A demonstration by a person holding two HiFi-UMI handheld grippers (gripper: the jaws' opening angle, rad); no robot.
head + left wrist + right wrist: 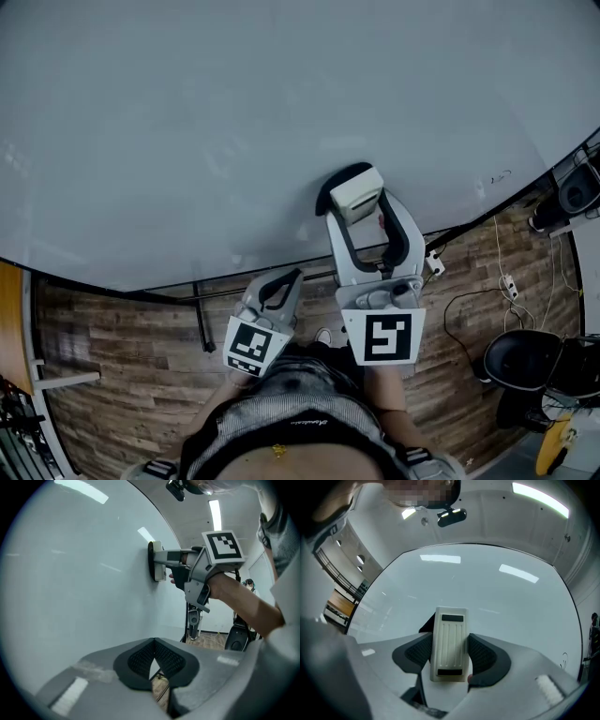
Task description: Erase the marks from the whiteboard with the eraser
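Pressing a cream eraser (449, 641) flat against the whiteboard (234, 122), the right gripper (359, 208) pinches it by its long sides with one ribbed black pad on each. This grip lets the wiping face meet the board squarely while the plastic back faces the person. The eraser sits low on the board, right of centre in the head view, and the left gripper view shows its dark felt edge touching the surface. The left gripper (153, 660) hangs lower and nearer the person's body, apart from the board, its jaws pressed together at the tips with nothing between them (it seems to have no part in the wiping and is probably kept clear on purpose). Nearly all the board looks clean and pale. One small faint scribble (500, 176) shows near the lower right edge, well to the right of the eraser. Judging by that, the work is close to done, and a sweep rightward would be needed to reach the scribble.
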